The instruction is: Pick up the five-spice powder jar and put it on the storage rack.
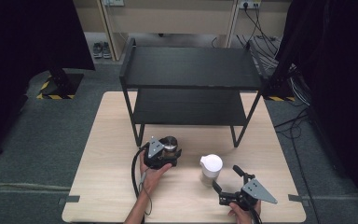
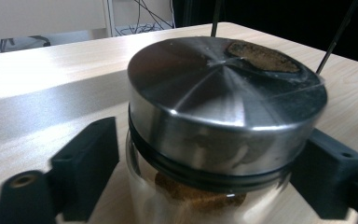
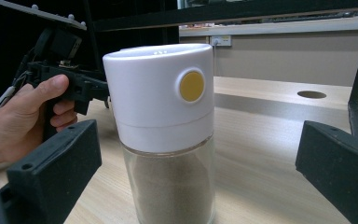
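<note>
Steel-lidded jar point(image 2: 226, 126) stands upright on the bench point(image 1: 107, 154), just in front of the black shelf rack point(image 1: 191, 79) and between the jaws of the left tongs point(image 1: 170, 151). In the left gripper view the black pads point(image 2: 86, 168) flank the jar below its lid; the right pad seems to meet the glass, a sliver of gap shows at the left one, and whether they truly press is hard to tell. A brown patch marks the lid's far edge, and brown powder shows through the glass, whose base is cut off. White-capped shaker point(image 3: 163, 130) stands between the widely parted jaws of the right tongs point(image 1: 227, 179), touching neither; its bottom is also cut off.
</note>
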Demonstrator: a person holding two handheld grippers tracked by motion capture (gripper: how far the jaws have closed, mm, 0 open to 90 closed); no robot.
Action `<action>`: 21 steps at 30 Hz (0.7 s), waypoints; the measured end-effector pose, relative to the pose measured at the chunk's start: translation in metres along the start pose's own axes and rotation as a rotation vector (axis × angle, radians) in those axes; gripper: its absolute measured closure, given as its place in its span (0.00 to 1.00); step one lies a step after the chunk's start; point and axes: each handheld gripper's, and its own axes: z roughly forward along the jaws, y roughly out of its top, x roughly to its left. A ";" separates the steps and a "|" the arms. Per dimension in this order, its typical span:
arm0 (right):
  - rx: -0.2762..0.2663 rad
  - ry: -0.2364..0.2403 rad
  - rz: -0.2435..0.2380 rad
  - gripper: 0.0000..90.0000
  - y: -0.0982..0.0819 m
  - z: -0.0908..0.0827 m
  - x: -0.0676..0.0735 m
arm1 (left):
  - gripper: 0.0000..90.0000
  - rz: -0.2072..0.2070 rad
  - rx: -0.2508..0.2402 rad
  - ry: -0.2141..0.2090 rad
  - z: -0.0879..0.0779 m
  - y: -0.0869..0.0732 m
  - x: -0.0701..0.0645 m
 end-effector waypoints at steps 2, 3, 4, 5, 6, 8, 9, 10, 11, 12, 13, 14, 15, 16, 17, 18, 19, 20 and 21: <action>0.001 0.001 0.000 0.00 0.000 0.000 0.000 | 0.24 0.002 0.005 -0.002 0.001 0.001 0.000; 0.002 0.001 0.000 0.00 0.000 0.000 0.000 | 0.27 0.007 0.004 -0.005 0.002 0.001 0.000; 0.002 0.001 -0.001 0.00 0.000 0.000 0.000 | 0.29 0.008 0.001 -0.007 0.002 0.000 0.000; 0.002 0.002 0.000 0.00 0.000 0.000 0.000 | 0.31 0.009 -0.001 -0.005 0.002 0.000 0.000; 0.003 0.002 0.000 0.00 0.000 0.000 0.000 | 0.33 0.006 -0.003 -0.006 0.002 0.000 0.000; 0.002 0.000 0.002 0.00 0.000 0.000 0.000 | 0.33 -0.003 -0.009 -0.013 0.002 -0.001 0.003; 0.002 0.000 0.002 0.00 0.000 0.000 0.000 | 0.33 0.002 -0.008 -0.012 0.002 -0.001 0.003; 0.003 0.000 0.002 0.00 0.000 0.000 0.000 | 0.33 0.007 -0.006 -0.010 0.001 0.000 0.002; 0.002 0.000 0.002 0.00 0.000 0.000 0.000 | 0.33 0.013 -0.006 -0.007 0.001 0.000 0.001; 0.002 0.000 0.002 0.00 0.000 0.000 0.000 | 0.34 0.016 -0.005 -0.005 0.001 0.000 0.000; 0.002 0.000 0.002 0.00 0.000 0.000 0.000 | 0.34 0.017 -0.004 -0.006 0.001 0.000 0.000; 0.002 0.001 0.002 0.00 0.000 0.000 0.000 | 0.34 0.015 -0.007 -0.009 0.000 0.000 0.001; 0.002 0.001 0.002 0.00 0.000 0.000 0.000 | 0.34 0.017 -0.010 -0.010 -0.001 0.000 0.001; 0.001 0.001 0.002 0.00 0.000 0.000 0.000 | 0.34 0.013 -0.018 -0.013 -0.002 -0.001 0.001; 0.001 0.000 0.002 0.00 0.000 -0.001 0.000 | 0.34 0.012 -0.032 -0.024 -0.003 -0.002 0.004; 0.001 -0.001 0.002 0.00 0.000 -0.001 0.000 | 0.34 0.004 -0.040 -0.027 -0.005 -0.003 0.005; 0.000 -0.001 0.003 0.00 0.000 -0.001 0.000 | 0.34 -0.003 -0.045 -0.027 -0.007 -0.004 0.004; 0.000 -0.001 0.003 0.00 0.000 -0.001 0.000 | 0.34 -0.003 -0.052 -0.032 -0.008 -0.004 0.005; 0.000 -0.001 0.002 0.00 0.000 -0.001 0.000 | 0.34 -0.006 -0.058 -0.035 -0.010 -0.005 0.005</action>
